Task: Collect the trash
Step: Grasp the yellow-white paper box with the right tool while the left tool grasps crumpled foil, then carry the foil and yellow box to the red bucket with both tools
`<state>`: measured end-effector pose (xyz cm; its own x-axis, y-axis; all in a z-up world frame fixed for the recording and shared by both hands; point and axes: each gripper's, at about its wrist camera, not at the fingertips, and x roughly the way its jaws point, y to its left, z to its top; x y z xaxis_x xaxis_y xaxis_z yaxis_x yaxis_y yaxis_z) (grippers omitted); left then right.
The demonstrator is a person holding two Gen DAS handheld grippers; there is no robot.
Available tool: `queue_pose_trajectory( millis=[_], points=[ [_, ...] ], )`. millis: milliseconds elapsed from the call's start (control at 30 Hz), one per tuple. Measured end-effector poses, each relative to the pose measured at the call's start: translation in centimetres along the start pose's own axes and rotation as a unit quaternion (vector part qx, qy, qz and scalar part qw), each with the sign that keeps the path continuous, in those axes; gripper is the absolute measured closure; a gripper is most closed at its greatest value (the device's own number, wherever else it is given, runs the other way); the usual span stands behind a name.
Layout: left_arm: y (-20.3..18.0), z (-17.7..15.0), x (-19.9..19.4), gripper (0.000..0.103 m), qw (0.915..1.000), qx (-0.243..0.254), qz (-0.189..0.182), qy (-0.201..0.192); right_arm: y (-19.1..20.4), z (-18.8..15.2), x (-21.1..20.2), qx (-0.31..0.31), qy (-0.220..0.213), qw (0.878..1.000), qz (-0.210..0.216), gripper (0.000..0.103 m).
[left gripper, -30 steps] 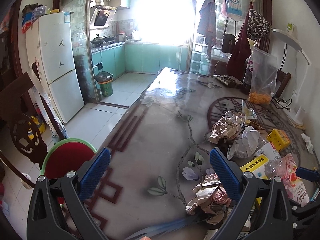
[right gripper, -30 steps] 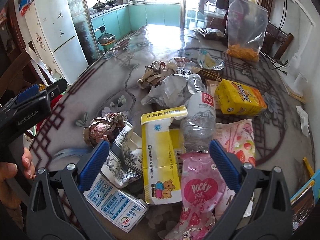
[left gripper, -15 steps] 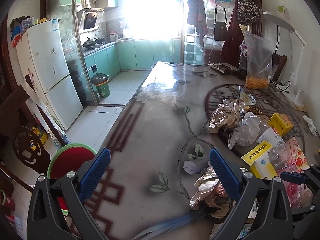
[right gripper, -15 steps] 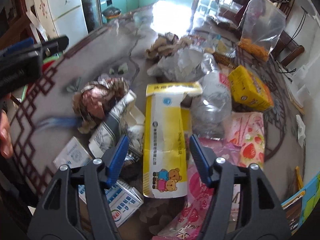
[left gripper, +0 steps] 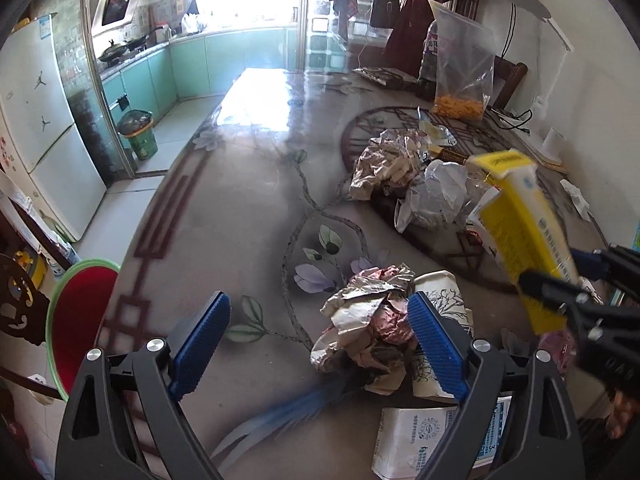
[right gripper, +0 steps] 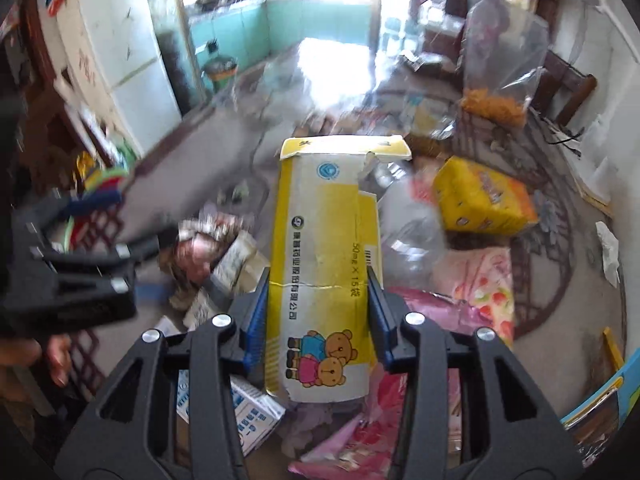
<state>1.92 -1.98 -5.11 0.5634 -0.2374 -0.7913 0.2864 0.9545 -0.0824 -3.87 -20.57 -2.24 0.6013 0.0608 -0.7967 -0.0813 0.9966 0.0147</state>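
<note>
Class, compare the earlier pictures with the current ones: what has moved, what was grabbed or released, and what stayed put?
The right tool has just been closing and now grips the yellow-and-white box, lifted off the pile. The left tool dipped toward the crumpled wrapper, its jaws narrowing slightly but open, holding nothing. The wrapper, the yellow carton and the snack bag stayed put.

Both wrist views angled down, close over the table, sharing the yellow carton and crumpled wrapper.
</note>
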Motion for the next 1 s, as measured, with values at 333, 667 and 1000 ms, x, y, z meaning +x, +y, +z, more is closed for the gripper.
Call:
queue_pose_trajectory(
  millis=[333,667,1000],
  points=[
    [-0.2,-1.1,2.3,0.042,0.9959,-0.035,-0.075,0.037,-2.0,0.9,-0.6,0.049,-0.014,0.998,0.03,0.061],
    [-0.1,-0.6,2.3,0.091,0.9935,-0.032,-0.109,0.014,-0.3,0.6,-0.6,0.013,0.009,1.0,0.021,0.061],
    [2.3,0.4,2.1,0.072,0.9877,-0.074,-0.137,0.013,7.0,7.2,-3.1,-0.181,0.083,0.98,-0.017,0.061]
  ],
)
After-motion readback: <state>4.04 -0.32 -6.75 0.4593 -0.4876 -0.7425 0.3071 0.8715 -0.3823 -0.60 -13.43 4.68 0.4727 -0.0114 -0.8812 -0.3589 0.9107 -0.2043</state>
